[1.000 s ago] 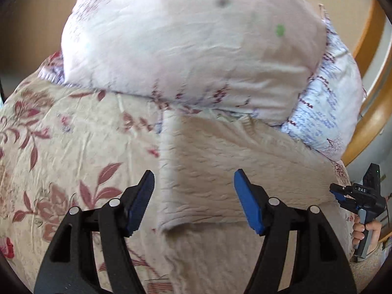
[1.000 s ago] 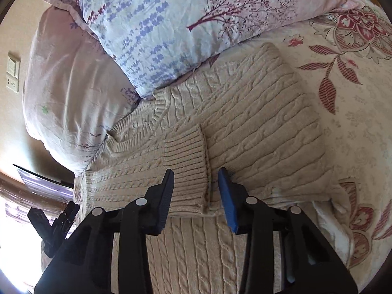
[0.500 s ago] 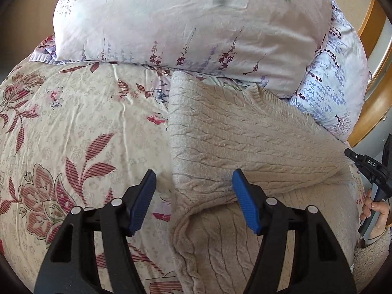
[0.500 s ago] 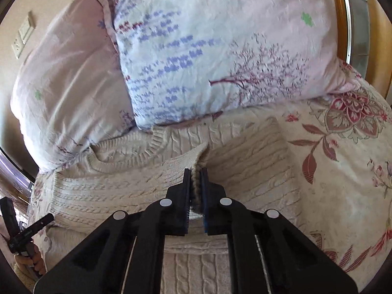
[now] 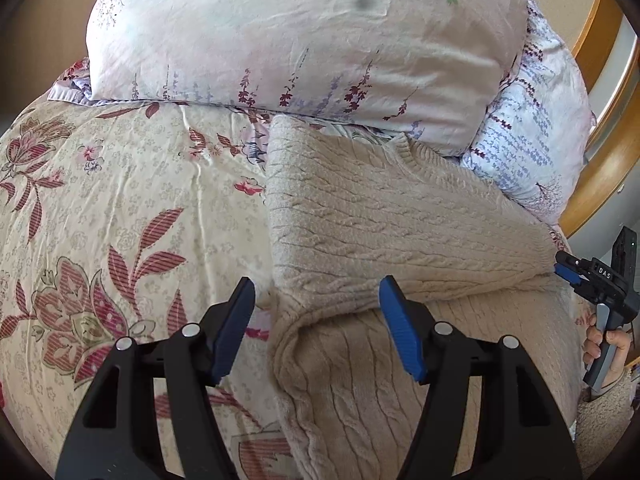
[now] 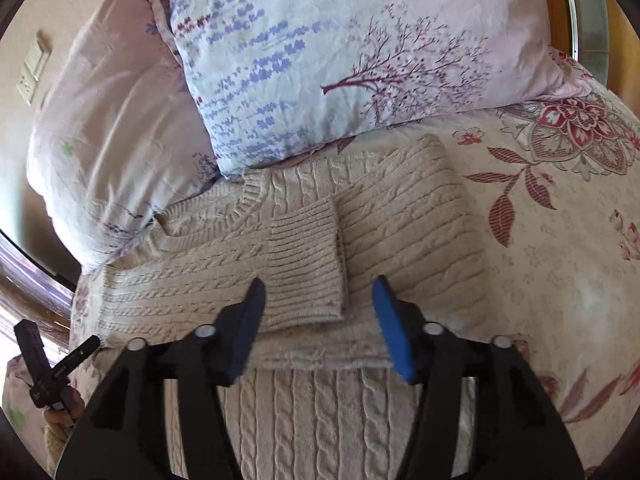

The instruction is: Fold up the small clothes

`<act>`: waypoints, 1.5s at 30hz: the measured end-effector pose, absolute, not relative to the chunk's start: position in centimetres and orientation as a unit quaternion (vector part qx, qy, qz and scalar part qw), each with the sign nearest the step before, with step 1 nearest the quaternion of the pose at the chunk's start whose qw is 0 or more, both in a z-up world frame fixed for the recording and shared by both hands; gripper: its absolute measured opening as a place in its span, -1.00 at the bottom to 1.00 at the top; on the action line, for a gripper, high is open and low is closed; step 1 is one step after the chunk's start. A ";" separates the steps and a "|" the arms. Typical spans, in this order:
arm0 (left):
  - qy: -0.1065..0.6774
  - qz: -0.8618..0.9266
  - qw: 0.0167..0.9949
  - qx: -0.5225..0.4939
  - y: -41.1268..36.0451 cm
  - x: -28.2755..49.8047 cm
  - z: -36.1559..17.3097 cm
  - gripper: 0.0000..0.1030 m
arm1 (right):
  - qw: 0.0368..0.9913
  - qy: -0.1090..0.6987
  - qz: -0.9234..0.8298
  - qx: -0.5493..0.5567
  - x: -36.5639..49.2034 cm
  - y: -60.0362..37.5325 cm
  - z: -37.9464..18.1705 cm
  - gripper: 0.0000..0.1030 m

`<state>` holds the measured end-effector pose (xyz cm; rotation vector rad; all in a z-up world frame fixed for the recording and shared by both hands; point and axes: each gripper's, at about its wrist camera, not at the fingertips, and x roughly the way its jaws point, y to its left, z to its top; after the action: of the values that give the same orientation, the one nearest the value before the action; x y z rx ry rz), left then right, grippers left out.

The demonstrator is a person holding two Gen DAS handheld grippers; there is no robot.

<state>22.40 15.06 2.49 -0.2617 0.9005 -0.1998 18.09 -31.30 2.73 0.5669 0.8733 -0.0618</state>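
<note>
A: What lies on the floral bedspread point(image 5: 120, 208)?

B: A cream cable-knit sweater point(image 6: 392, 216) against the pillows point(image 6: 340, 48) at the head edge; both sleeves folded across.

A: What changed?

B: The right gripper point(image 6: 318, 320), pinching the cuff point(image 6: 304, 256) half a second ago, has let go, fingers spread; left gripper point(image 5: 318, 324) spread too; the bottom fold is probably next.

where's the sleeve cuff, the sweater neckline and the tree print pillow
sleeve cuff point(image 6: 306, 256), right wrist view, middle of the ribbing
sweater neckline point(image 6: 244, 200), right wrist view, ribbed collar edge
tree print pillow point(image 6: 360, 52), right wrist view, pillow face

The lower part of the sweater point(image 6: 320, 420) is cut off by the bottom edge of the frame, and its collar edge goes under the pillow point(image 6: 320, 60) at upper centre.
</note>
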 end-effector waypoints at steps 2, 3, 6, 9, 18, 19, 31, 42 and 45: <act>0.420 -0.110 0.891 -0.130 15.5 20.8 3.2 0.25 | 0.871 0.404 -0.023 0.277 15.8 -32.1 3.7 0.26; 0.413 -0.116 0.894 -0.132 15.7 19.9 3.5 0.26 | 0.871 0.400 -0.019 0.286 14.5 -32.7 4.0 0.26; 0.399 -0.132 0.896 -0.141 16.3 17.5 4.0 0.26 | 0.862 0.397 -0.021 0.314 11.1 -35.0 4.0 0.25; 0.398 -0.141 0.894 -0.148 16.7 15.6 4.0 0.26 | 0.851 0.396 -0.025 0.345 7.7 -37.1 3.4 0.25; 0.415 -0.172 0.873 -0.191 16.2 11.4 2.0 0.23 | 0.834 0.419 0.004 0.359 2.9 -36.6 0.9 0.04; 0.416 -0.173 0.871 -0.193 16.1 11.0 1.8 0.23 | 0.833 0.421 0.010 0.359 2.7 -36.4 0.7 0.00; 0.418 -0.235 0.839 -0.258 15.5 4.4 0.2 -0.11 | 0.803 0.417 0.128 0.405 -1.4 -32.7 -0.6 -0.38; 0.432 -0.279 0.807 -0.289 14.2 1.1 -0.9 -0.38 | 0.765 0.405 0.202 0.458 -5.2 -30.7 -2.2 -0.49; 0.440 -0.280 0.804 -0.286 14.1 1.0 -1.0 -0.54 | 0.771 0.406 0.198 0.449 -5.6 -30.5 -2.2 -0.67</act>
<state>0.98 14.06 -0.99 -0.6129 0.9418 -0.6000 -5.59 -30.51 -2.18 0.9746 0.8801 0.4291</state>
